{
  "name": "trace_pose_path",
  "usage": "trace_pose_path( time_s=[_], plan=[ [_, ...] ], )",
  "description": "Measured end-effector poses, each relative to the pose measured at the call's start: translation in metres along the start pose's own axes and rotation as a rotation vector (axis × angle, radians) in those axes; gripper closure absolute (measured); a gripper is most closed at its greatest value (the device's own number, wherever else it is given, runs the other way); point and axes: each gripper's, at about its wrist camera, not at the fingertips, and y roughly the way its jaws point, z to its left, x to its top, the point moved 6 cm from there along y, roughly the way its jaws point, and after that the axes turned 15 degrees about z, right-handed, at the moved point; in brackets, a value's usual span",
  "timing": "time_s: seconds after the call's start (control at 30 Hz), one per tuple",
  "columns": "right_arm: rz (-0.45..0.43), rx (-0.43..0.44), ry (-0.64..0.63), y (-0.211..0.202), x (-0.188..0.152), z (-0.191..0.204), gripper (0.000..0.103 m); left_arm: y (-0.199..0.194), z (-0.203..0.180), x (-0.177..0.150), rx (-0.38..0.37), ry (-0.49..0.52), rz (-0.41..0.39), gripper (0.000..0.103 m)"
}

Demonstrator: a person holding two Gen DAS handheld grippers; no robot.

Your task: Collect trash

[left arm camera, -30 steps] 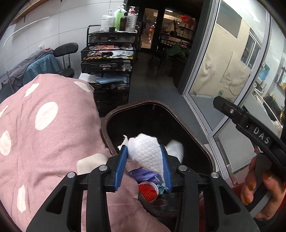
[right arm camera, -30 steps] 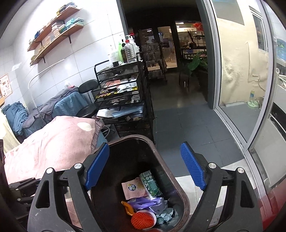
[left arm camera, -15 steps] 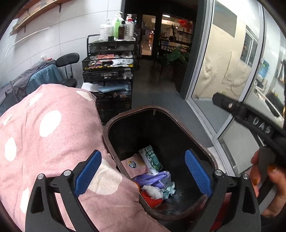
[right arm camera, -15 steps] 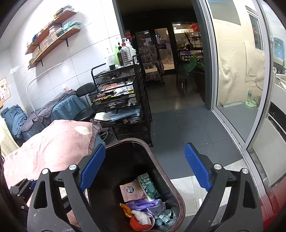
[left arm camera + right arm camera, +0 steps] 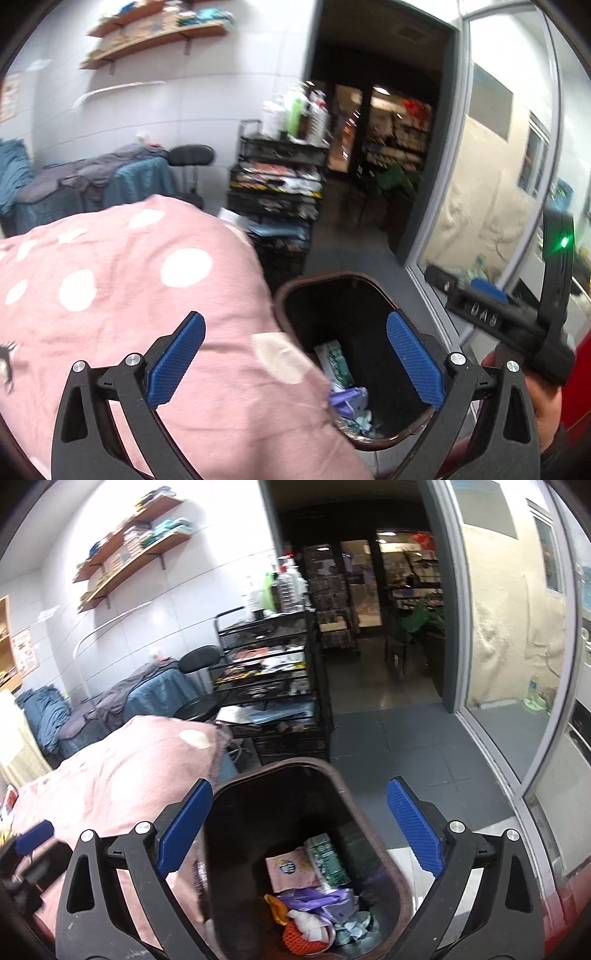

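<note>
Left tongs (image 5: 293,360), blue-padded jaws spread wide and empty after just opening, above a pink white-dotted blanket (image 5: 122,295) and the brown-rimmed dark plastic bin (image 5: 397,882). Right tongs (image 5: 301,827), likewise wide and holding nothing (jaws just opening), straddling the bin mouth. Trash lies at the bin bottom: green packet (image 5: 328,860), pink wrapper (image 5: 291,871), purple film (image 5: 317,899), orange mesh (image 5: 295,936), white tissue (image 5: 308,923).

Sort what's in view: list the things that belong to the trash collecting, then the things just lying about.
Job:
trash bin
wrappers and tissue in it
left claw, open, empty
right claw, open, empty

Lying about:
pink dotted blanket
black cart
stool
wall shelves
</note>
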Motion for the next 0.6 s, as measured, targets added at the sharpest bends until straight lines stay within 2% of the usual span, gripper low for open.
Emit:
trace_pose_path(
  time_s=[0.27, 0.43, 0.53, 0.6],
  plan=[
    [-0.032, 0.054, -0.147, -0.006, -0.043, 0.070, 0.005, -0.054, 0.052, -0.027, 0.194, -0.104, -0.163, 0.005],
    [-0.059, 0.103, -0.211, -0.015, -0.072, 0.108, 0.005, -0.075, 0.083, -0.048, 0.281, -0.191, -0.204, 0.005],
    [-0.100, 0.125, -0.260, -0.027, -0.086, 0.127, 0.005, -0.092, 0.100, -0.062, 0.328, -0.234, -0.235, 0.005],
    [-0.165, 0.124, -0.268, -0.040, -0.095, 0.136, 0.005, -0.103, 0.109, -0.070, 0.345, -0.259, -0.260, 0.005]
  ],
)
